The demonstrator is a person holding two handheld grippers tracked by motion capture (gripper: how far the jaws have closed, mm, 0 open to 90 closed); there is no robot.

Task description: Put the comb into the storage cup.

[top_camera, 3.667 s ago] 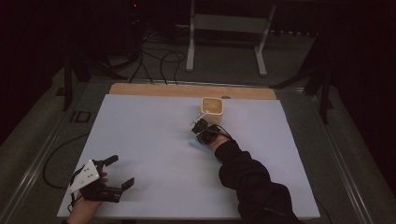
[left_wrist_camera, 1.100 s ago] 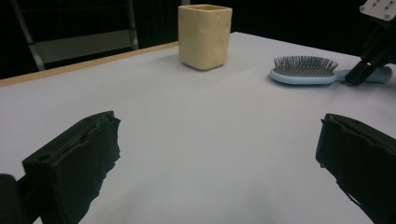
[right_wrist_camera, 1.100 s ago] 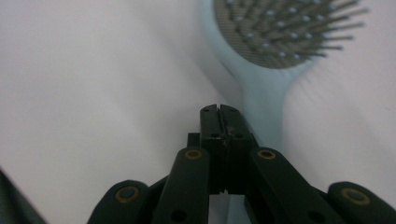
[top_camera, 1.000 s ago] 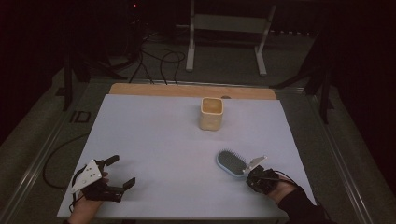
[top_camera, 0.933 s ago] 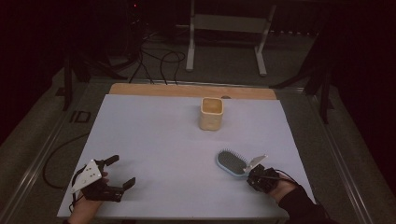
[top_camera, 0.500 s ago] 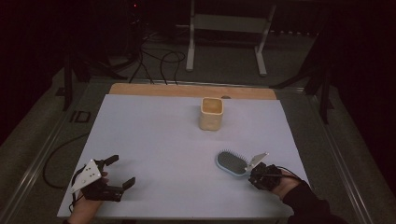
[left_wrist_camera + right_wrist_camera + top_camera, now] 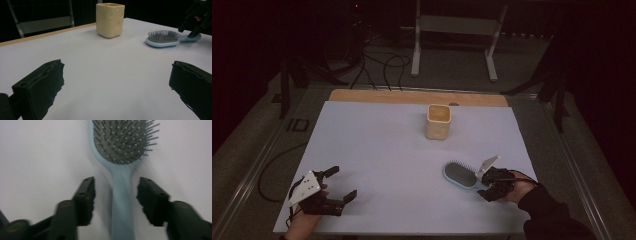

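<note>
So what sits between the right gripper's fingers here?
The hairbrush handle runs up between the right gripper fingers, gaps either side, so untouched. The right gripper view shows it.

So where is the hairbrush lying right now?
In the high view the hairbrush lies bristles-up on the white table, near its front right, nearer the person than the yellow cup. Its handle runs between the right gripper's open jaws.

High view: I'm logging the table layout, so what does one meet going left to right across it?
Left gripper → cup → hairbrush → right gripper, its jaws apart on either side of the brush handle.
</note>
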